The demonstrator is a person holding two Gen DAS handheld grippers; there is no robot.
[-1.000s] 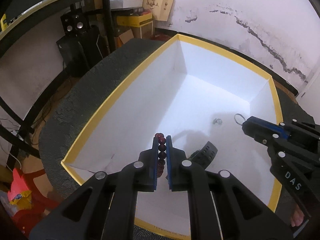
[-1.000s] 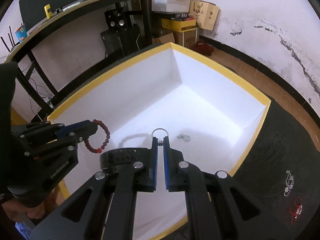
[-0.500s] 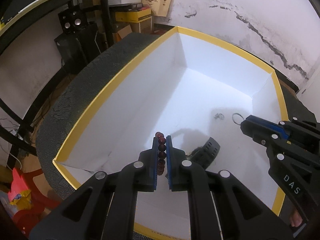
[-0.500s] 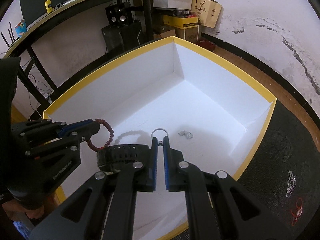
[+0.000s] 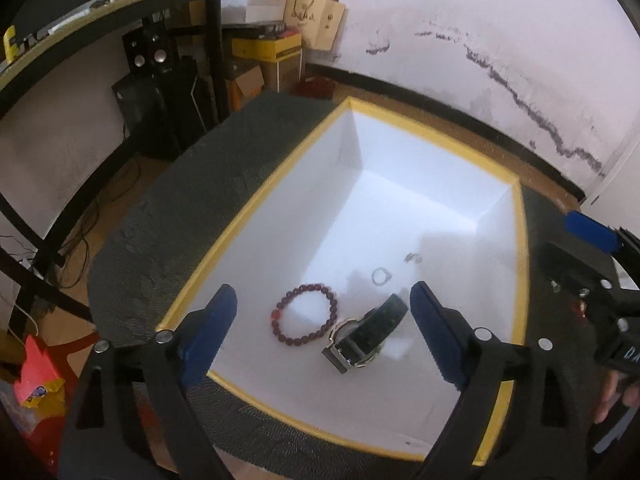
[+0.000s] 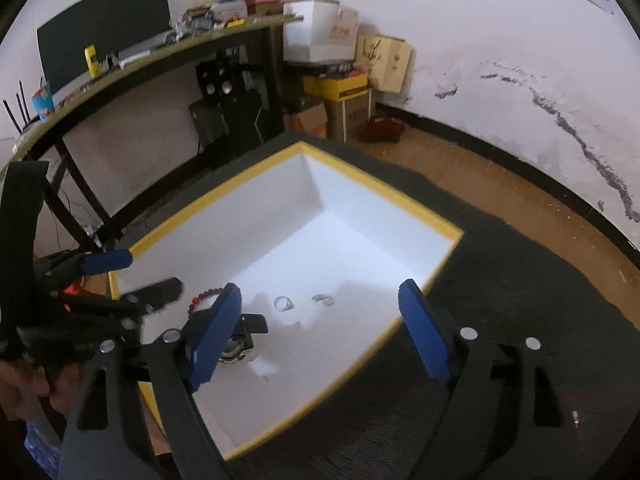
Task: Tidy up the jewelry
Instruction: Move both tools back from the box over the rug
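Left gripper (image 5: 322, 320) and right gripper (image 6: 320, 328) are opening, having released bracelet (image 5: 304, 320) and ring (image 5: 381, 276) into the box (image 5: 248, 216).

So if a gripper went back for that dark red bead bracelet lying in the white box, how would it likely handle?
The bead bracelet is separate round beads in a loop, so it would probably sag and swing, not hold its shape. Smooth round beads may slip between flat pads. Pushed across the box's smooth floor, it would likely slide and deform rather than roll away.
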